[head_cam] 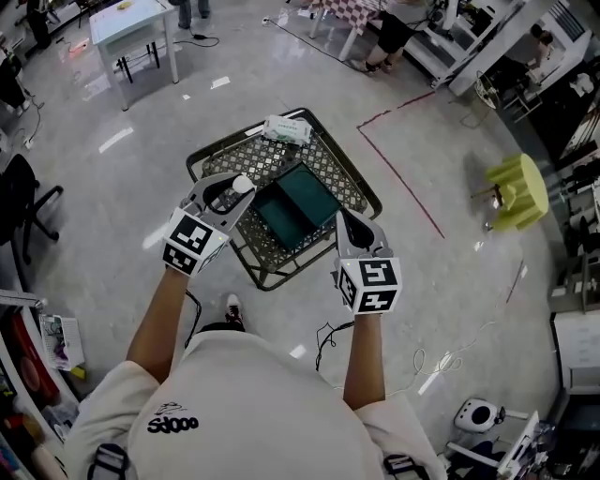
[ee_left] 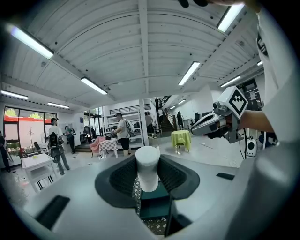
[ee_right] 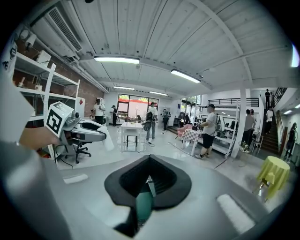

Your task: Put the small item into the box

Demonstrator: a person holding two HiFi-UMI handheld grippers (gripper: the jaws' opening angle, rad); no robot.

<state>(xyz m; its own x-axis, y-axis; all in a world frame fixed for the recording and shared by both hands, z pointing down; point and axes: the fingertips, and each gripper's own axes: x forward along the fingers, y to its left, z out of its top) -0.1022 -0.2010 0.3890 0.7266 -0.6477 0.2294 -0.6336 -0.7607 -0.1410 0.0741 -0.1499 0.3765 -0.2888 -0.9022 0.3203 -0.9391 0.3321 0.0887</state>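
Observation:
The small item [head_cam: 244, 184] is a white cylinder, and my left gripper [head_cam: 234, 192] is shut on it, holding it in the air just left of the open green box [head_cam: 298, 211]. In the left gripper view the cylinder [ee_left: 148, 168] stands upright between the jaws, with the box [ee_left: 154, 206] below it. The box sits on a black lattice table [head_cam: 328, 164] and shows nothing inside. My right gripper [head_cam: 347, 220] sits at the box's right corner. In the right gripper view its jaws are closed on a green strip of the box's wall [ee_right: 143, 206].
A white packet [head_cam: 287, 129] lies at the table's far edge. On the shiny floor around it are a yellow round stool [head_cam: 517, 192] at the right, a white table [head_cam: 131, 23] at the far left, an office chair [head_cam: 19, 202] and a red tape line [head_cam: 403, 183]. People stand in the background.

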